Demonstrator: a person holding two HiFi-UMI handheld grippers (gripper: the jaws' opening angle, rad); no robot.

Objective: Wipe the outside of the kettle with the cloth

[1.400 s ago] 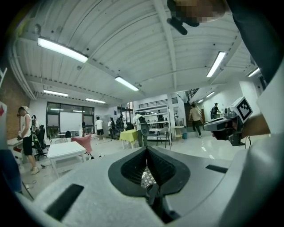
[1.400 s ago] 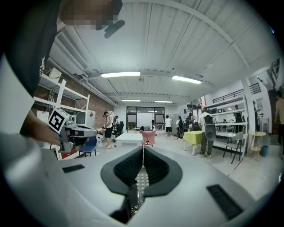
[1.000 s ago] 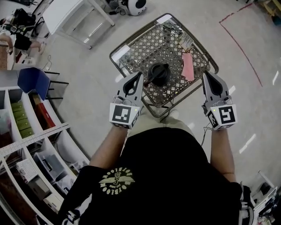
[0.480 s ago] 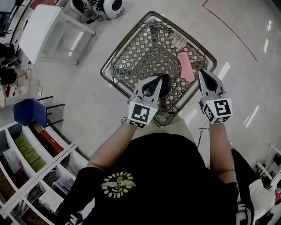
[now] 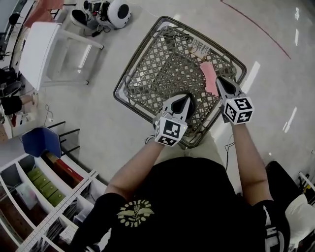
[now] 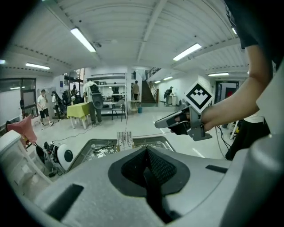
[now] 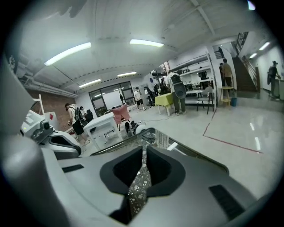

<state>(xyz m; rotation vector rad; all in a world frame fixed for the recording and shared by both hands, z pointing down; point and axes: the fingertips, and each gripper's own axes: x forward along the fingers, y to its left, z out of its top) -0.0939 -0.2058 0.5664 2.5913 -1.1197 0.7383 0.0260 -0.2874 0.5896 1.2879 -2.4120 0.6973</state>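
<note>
A metal lattice-top table point(image 5: 147, 69) stands before me in the head view. On its near part sits the dark kettle point(image 5: 194, 102), mostly hidden beneath my left gripper point(image 5: 186, 96), which hovers over it with its jaws together and nothing between them. A pink cloth point(image 5: 210, 73) lies on the lattice to the kettle's right. My right gripper point(image 5: 218, 78) points at the cloth's near end, shut and empty; whether it touches the cloth I cannot tell. The left gripper view shows its own closed tips point(image 6: 145, 150) and the right gripper point(image 6: 157, 125) ahead; the kettle is hidden there.
A white table point(image 5: 49, 44) and a white round device point(image 5: 118, 14) stand on the floor at the upper left. A blue chair point(image 5: 42, 141) and shelving point(image 5: 39, 197) are at the left. A red tape line point(image 5: 261, 27) crosses the floor at the right. People stand far off.
Both grippers have come down and forward toward the table. The left one now covers the kettle, and the right one has reached the cloth's near end. Their jaws stayed together.
</note>
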